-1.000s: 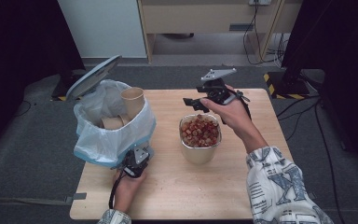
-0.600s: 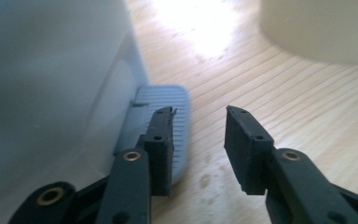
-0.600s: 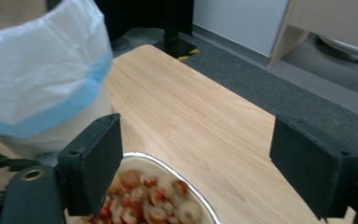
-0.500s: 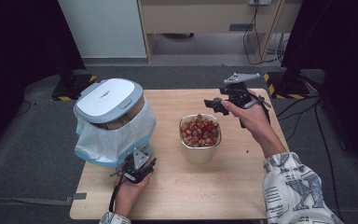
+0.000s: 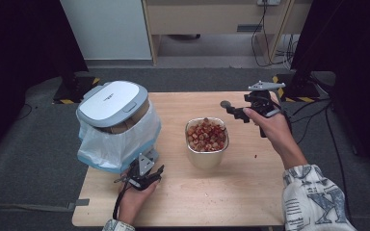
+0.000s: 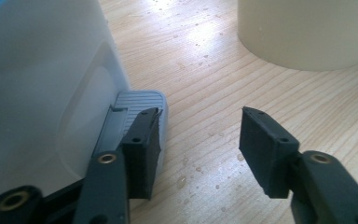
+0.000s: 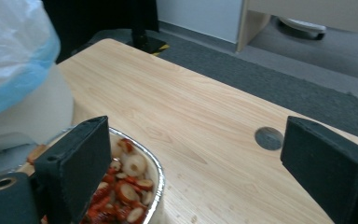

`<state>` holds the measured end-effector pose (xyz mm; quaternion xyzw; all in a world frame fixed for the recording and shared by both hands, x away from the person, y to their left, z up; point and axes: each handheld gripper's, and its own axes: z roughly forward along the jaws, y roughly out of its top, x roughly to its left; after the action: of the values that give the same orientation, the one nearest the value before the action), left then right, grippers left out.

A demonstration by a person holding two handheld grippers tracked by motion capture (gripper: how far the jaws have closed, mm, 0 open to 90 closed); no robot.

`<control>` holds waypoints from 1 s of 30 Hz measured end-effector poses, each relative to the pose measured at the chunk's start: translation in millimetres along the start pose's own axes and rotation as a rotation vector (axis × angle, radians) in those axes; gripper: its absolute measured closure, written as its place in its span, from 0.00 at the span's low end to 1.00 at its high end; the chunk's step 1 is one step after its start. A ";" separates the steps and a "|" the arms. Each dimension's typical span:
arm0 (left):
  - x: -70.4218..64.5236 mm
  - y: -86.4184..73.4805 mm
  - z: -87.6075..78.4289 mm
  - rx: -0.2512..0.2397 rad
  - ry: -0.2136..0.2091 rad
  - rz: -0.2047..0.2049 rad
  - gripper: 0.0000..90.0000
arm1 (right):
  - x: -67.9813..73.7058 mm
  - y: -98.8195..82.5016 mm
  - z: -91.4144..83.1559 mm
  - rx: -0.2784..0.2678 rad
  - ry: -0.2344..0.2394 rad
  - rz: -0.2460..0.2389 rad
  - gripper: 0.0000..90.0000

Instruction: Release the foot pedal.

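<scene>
A small bin (image 5: 113,103) with a white lid shut on top and a blue-white bag (image 5: 118,144) over its rim stands at the table's left. A metal bowl (image 5: 207,156) of red and pale slices (image 7: 128,184) sits mid-table. My left gripper (image 5: 150,174) rests low at the bin's front; its jaws (image 6: 200,126) have just been opening and stand open, with the bin's grey pedal (image 6: 142,100) by the left jaw and nothing between them. My right gripper (image 5: 231,109) hovers right of the bowl; its jaws (image 7: 191,140) have also just been opening, wide and empty.
The wooden table (image 5: 250,192) has a small round hole (image 7: 269,138) near its far right edge. A red crumb (image 5: 255,155) lies right of the bowl. Grey carpet and black stands surround the table.
The bin's lid, raised a second ago, has dropped shut. The left gripper's jaws have opened beside the pedal. The right hand has moved right, away from over the bowl, and its jaws have opened.
</scene>
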<state>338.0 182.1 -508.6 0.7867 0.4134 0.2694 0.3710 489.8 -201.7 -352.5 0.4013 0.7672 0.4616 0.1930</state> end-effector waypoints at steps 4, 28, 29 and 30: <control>-0.5 0.0 0.1 0.002 -0.014 0.001 0.46 | -5.1 -11.2 -5.4 -0.005 -0.046 0.017 0.08; -4.0 -0.8 6.4 0.028 -0.067 0.025 0.37 | -16.7 -117.3 -18.9 0.053 -0.171 0.108 0.07; -4.1 -0.8 6.5 0.029 -0.069 0.025 0.37 | -17.2 -122.9 -17.9 0.058 -0.176 0.118 0.07; -4.2 -0.8 6.6 0.030 -0.070 0.025 0.37 | -18.0 -127.1 -17.0 0.068 -0.180 0.126 0.07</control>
<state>340.3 176.5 -513.6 0.8062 0.3944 0.2400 0.3700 433.8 -257.4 -455.1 0.4948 0.7352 0.4087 0.2181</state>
